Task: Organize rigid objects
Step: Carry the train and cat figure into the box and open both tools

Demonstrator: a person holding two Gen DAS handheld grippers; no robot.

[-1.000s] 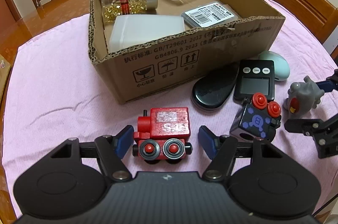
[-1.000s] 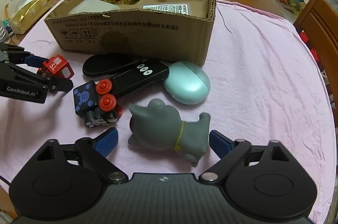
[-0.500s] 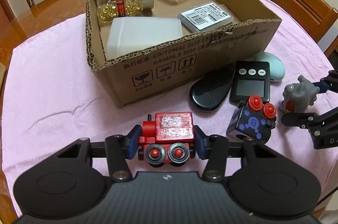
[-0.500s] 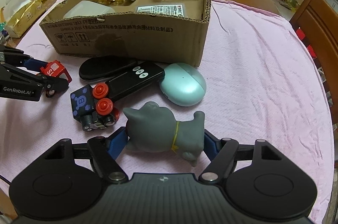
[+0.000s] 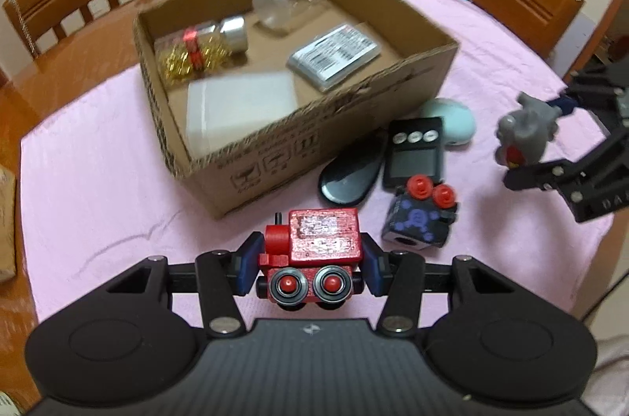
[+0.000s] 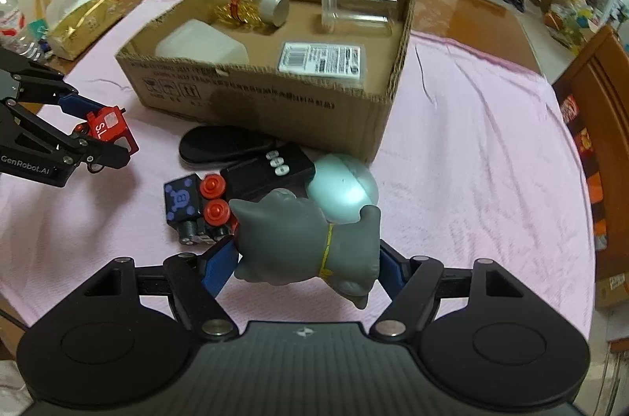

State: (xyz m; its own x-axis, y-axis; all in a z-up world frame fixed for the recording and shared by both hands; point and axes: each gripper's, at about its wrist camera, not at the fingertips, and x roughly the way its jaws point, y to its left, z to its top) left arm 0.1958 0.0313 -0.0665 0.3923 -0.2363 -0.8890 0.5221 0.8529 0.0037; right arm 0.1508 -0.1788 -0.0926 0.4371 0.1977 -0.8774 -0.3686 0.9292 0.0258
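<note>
Trouble from my left wrist view would start with the red toy train (image 5: 314, 259): my left hand-held gripper (image 5: 310, 262) has its pads clamped narrow on the train's flat sides, clear of the pink cloth on the worktop (image 5: 98, 180), and if I swing low toward the cardboard box (image 5: 275, 149) just beyond it, the train could strike the near wall and twist out. It looks like a blocky painted piece with a worn white label on top and two round red-centred wheels facing me, hard and slick, so a loose squeeze may let it slide. From my right wrist view, my right hand-held gripper (image 6: 310, 259) pinches the grey cat figure (image 6: 306, 239) lengthwise, nose to rump, above the blue cube toy (image 6: 184, 200) and the pale green case (image 6: 342, 192). Its rounded, smooth body with a yellow collar gives the pads poor purchase; I judge it could pivot or drop onto those pieces.
</note>
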